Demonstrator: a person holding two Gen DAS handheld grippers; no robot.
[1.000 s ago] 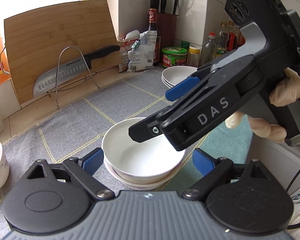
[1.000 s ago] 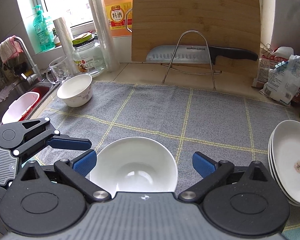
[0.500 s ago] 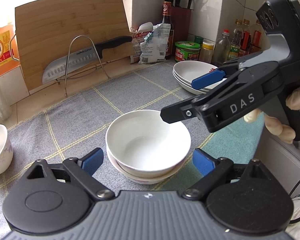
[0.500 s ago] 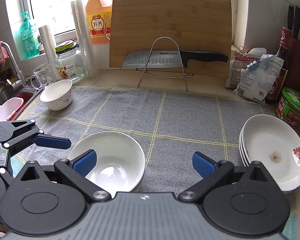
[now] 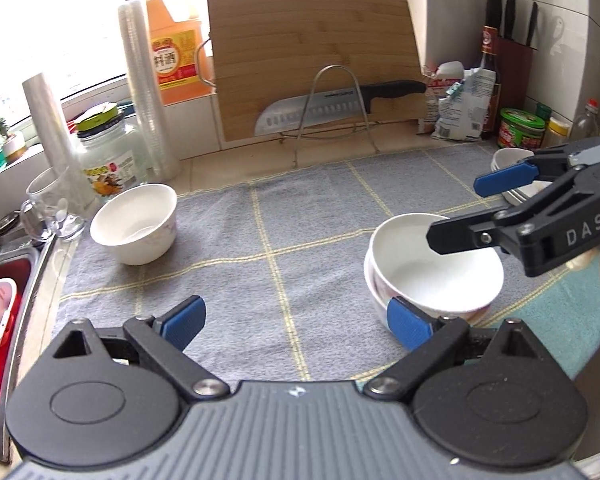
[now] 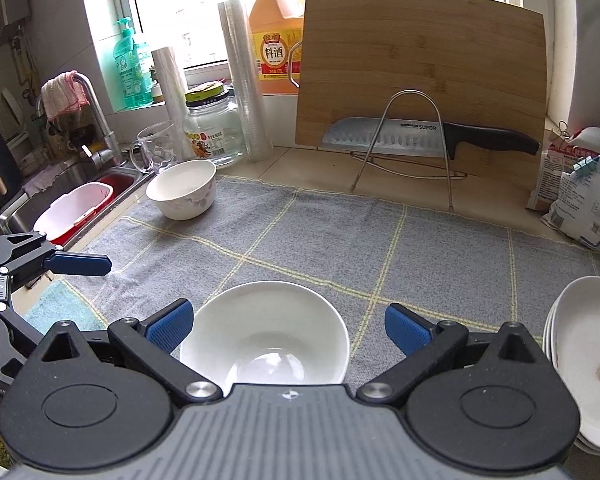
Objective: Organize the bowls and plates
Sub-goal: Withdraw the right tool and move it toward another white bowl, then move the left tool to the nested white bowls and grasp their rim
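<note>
Two white bowls (image 5: 436, 272) sit nested one inside the other on the grey checked cloth (image 5: 300, 240) that covers the surface. The upper bowl is plain, glossy white and empty; the lower one shows only as a rim and a band of wall beneath it, with a faint reddish mark on that band. In the left wrist view the stack lies just ahead of the left tool (image 5: 296, 322), off to its right side, with the right blue pad in front of the stack's near wall. In the right wrist view the same stack (image 6: 266, 340) lies between the pads of the right tool (image 6: 288, 326), nearer the left pad, and neither pad presses on it.

The left tool's jaws are opening, with only bare cloth between them. The right tool's jaws stand wide apart and grip nothing; seen from the left wrist, one of its fingers reaches over the upper bowl's rim.

One more bowl (image 6: 182, 190), white with a faint floral pattern on its outer wall, stands upright far ahead of the right tool and to its left, near the sink edge. Several shallow white plates (image 6: 584, 360) are stacked at the right tool's right side; the top one carries a small brown stain.

Beyond the cloth a bamboo cutting board (image 6: 420, 68) leans upright, with a knife (image 6: 428, 138) resting across a wire stand in front of it.
</note>
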